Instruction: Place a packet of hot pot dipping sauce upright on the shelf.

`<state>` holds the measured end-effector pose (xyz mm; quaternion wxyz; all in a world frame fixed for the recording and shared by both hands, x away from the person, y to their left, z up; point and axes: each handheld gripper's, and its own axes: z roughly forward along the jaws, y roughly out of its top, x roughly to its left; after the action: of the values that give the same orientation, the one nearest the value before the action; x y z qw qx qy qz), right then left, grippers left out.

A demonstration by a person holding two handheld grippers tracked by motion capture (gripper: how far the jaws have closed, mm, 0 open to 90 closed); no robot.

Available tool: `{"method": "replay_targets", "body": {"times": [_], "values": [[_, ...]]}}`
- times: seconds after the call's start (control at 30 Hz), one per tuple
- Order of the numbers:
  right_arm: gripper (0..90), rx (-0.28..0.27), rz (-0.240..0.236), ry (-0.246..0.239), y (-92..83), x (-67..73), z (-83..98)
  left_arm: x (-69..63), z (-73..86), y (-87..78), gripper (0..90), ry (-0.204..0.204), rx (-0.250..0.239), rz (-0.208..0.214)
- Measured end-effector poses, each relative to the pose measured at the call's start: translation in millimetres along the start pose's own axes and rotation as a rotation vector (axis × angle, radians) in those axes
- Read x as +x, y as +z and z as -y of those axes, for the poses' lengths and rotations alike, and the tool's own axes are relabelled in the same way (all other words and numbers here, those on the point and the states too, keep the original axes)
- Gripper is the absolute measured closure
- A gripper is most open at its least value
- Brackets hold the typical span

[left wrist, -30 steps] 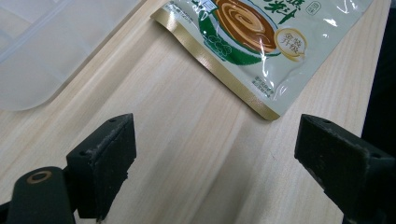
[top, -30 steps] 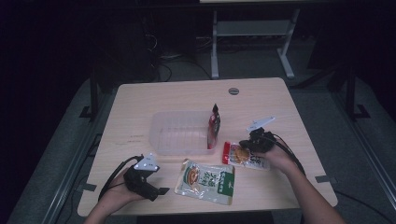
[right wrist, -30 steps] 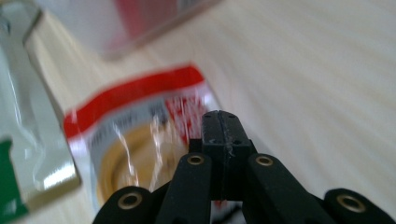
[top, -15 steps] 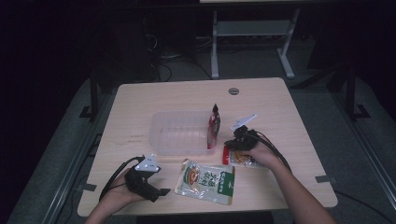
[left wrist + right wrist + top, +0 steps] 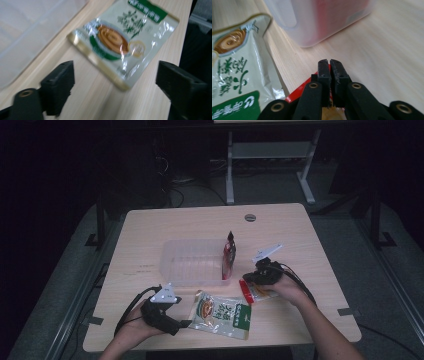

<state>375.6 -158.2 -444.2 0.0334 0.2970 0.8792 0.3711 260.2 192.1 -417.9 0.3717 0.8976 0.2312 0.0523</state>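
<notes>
- Right gripper has its two black jaws almost together; they have just been opening slightly, and the red-edged packet lies directly under their tips. Whether they pinch it cannot be told.
- Left gripper has its jaws wide apart with nothing between them but bare wood; they have just been closing a little, and the green-and-white pouch lies just beyond them.
- From the high view, taking the clear plastic tub as landmark: the pouch lies flat just in front of the tub, the left gripper at the pouch's left end, the red-edged packet off the tub's front right corner, with the right gripper on it.
- That same view shows a red sachet standing upright inside the tub against its right wall; the right gripper view gives it as a red blur through the tub's frosted wall (no outline to speak of).
- Close up, the pouch's print shows a bowl of noodles, a green band and a gold edge; the film is glossy and crinkled.
- All of it rests on a pale wood-grain table with rounded corners and a round grommet behind the tub.
- Around it the room is dark, with grey flooring, cables and a white desk frame behind.
</notes>
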Motion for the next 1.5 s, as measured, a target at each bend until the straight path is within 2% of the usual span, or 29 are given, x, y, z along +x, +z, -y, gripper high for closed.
{"method": "replay_targets", "body": {"times": [0.1,0.17,0.27,0.33,0.4,0.5,0.57,0.67,0.77,0.9,1.03,1.2,1.37,1.5], "values": [[78.0,-0.016,0.017,0.032,-14.3,-2.0,4.9,-5.7,-12.5,7.0,28.7,0.031,-0.003,-0.003],[72.6,-0.024,0.031,0.047,-23.4,-3.9,8.7,-8.7,-20.8,13.5,39.9,0.028,-0.026,0.004],[65.1,-0.038,0.050,0.072,-35.2,-7.5,17.0,-10.0,-33.5,26.0,57.5,0.034,-0.018,0.016],[59.4,-0.026,0.068,0.095,-41.2,-10.0,23.7,-11.5,-41.7,36.5,68.1,0.035,-0.015,0.027],[54.8,-0.019,0.081,0.116,-46.8,-13.6,30.1,-12.3,-49.5,47.1,77.0,0.033,-0.017,0.049],[50.8,-0.022,0.097,0.156,-56.3,-18.9,39.4,-12.5,-60.2,61.0,89.0,0.045,-0.014,0.057],[48.9,-0.023,0.116,0.181,-62.3,-21.6,46.4,-13.8,-67.0,70.0,89.6,0.047,-0.023,0.059],[47.0,-0.024,0.128,0.209,-70.0,-26.0,57.6,-15.1,-76.0,83.3,89.7,0.075,-0.017,0.050],[45.1,-0.023,0.131,0.232,-75.3,-30.3,67.3,-15.1,-85.2,97.1,89.7,0.078,-0.031,0.043],[43.3,-0.021,0.127,0.269,-78.8,-37.1,73.1,-15.2,-96.7,118.4,89.8,0.076,-0.037,0.034],[42.4,-0.026,0.122,0.278,-79.5,-39.1,75.6,-14.4,-103.2,138.2,89.8,0.074,-0.033,0.021],[41.3,-0.019,0.124,0.288,-80.1,-41.2,77.9,-12.1,-106.6,150.8,89.8,0.074,-0.003,-0.040],[40.3,-0.010,0.109,0.291,-77.1,-44.4,80.9,-11.4,-107.6,158.5,89.8,0.049,-0.011,-0.044],[40.0,-0.009,0.101,0.294,-76.9,-46.2,82.5,-10.0,-109.8,161.6,89.8,0.047,0.003,-0.046]]}}
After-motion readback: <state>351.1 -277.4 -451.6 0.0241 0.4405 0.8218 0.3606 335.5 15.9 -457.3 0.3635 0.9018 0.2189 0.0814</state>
